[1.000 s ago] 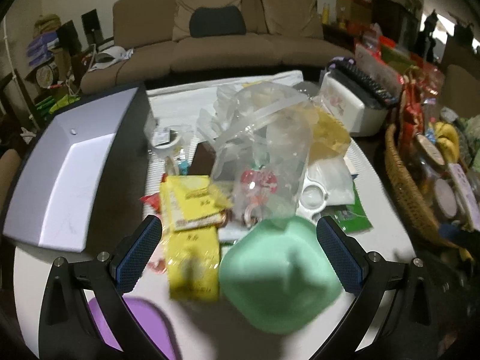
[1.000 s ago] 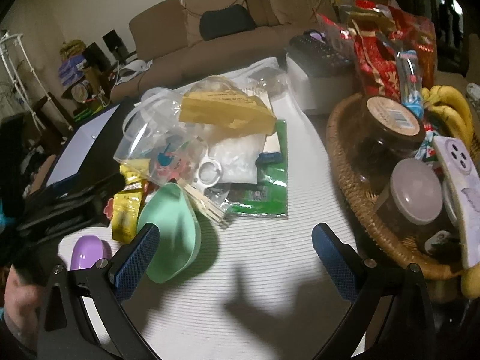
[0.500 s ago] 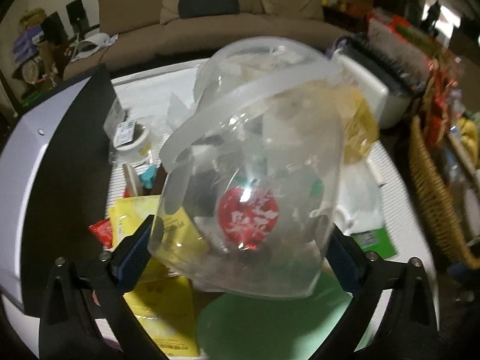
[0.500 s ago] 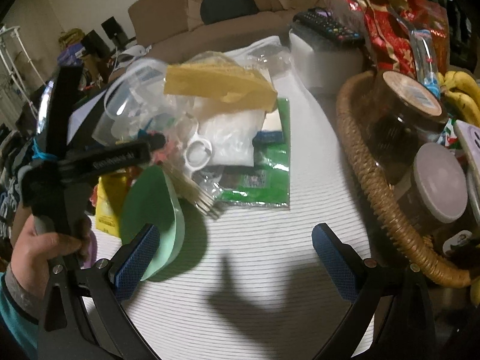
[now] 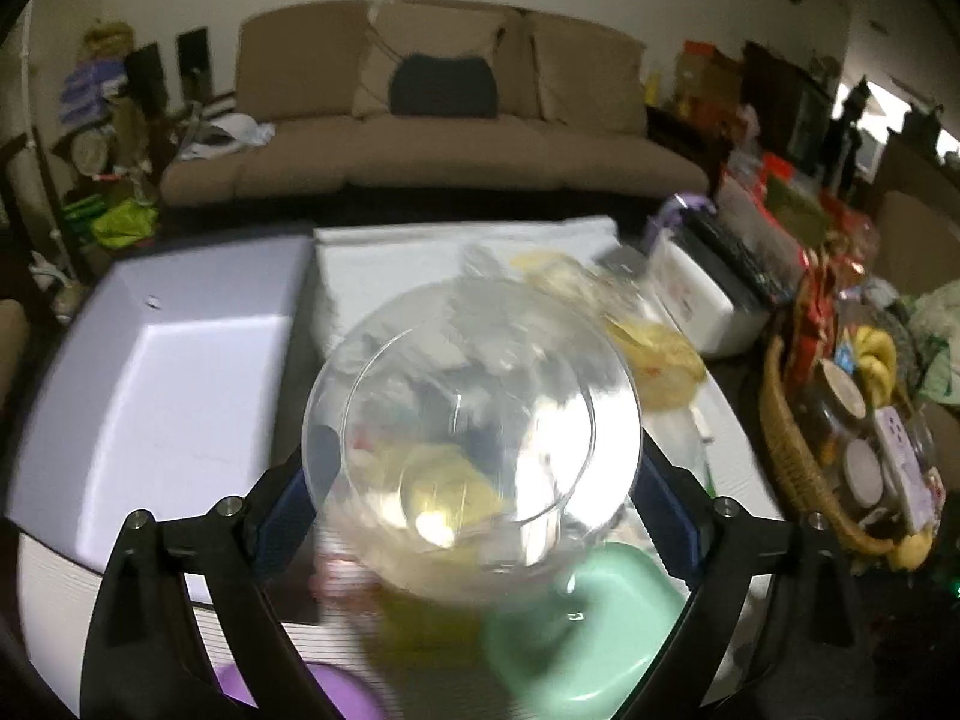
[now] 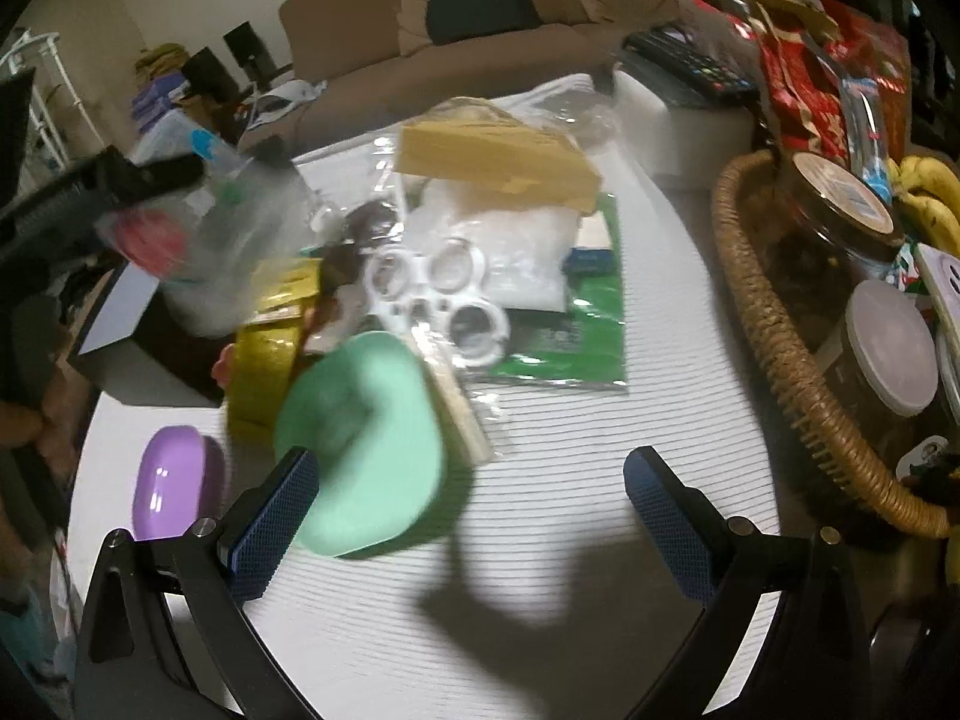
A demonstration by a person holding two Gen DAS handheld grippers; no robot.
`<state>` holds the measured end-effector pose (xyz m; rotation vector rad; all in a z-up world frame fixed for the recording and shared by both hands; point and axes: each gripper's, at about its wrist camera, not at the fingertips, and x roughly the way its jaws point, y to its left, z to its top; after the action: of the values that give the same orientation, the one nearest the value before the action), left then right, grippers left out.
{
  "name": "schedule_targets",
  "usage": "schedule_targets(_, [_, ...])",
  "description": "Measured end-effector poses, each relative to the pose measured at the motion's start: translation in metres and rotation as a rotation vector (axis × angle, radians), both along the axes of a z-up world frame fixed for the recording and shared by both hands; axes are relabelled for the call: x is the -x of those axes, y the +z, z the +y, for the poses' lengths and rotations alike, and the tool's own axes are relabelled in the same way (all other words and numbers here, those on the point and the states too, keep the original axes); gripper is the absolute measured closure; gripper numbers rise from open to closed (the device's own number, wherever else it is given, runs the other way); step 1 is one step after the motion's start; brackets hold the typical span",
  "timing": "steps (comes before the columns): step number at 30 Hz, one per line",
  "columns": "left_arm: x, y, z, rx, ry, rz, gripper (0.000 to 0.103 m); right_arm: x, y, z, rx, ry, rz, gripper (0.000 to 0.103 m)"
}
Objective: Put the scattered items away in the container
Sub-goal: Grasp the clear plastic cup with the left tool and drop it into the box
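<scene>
My left gripper is shut on a clear plastic tub and holds it above the table, tipped so I look at its round end. In the right wrist view the tub hangs at the left, a red item inside. My right gripper is open and empty over the white table. Ahead of it lie a mint green lid, a purple case, yellow packets, a white ring holder, a green packet and a yellow box.
A wicker basket with jars and bananas fills the right side. A grey laptop lies at the left. A white box with a remote stands at the back right. A brown sofa is beyond the table.
My left gripper has closed on the clear tub and lifted it off the pile, turning its round end toward the camera. My right gripper stays open and has barely moved.
</scene>
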<state>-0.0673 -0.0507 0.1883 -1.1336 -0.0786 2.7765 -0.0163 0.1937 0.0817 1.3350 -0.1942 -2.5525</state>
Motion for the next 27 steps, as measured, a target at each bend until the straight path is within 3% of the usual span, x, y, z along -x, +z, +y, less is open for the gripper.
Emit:
schedule_targets(8, [-0.003,0.055,-0.109,0.029,0.182,0.098,0.011,-0.010,0.005,-0.034,-0.016,0.049,0.009,0.000])
schedule_targets(12, [0.007,0.043,-0.162,0.070,0.322,0.071,0.010,-0.013,0.002,-0.047,-0.028,0.068,0.002,0.000])
schedule_targets(15, [0.013,0.016,-0.187,0.064,0.372,-0.044,0.006,-0.012,-0.001,-0.054,-0.040,0.081,-0.004,0.000])
schedule_targets(17, [0.007,0.003,-0.193,0.048,0.377,-0.073,0.006,-0.012,-0.002,-0.057,-0.045,0.085,-0.008,0.000])
schedule_targets(27, [-0.064,-0.011,-0.179,-0.031,0.320,-0.021,0.000,-0.012,-0.010,-0.047,-0.041,0.064,-0.031,0.000])
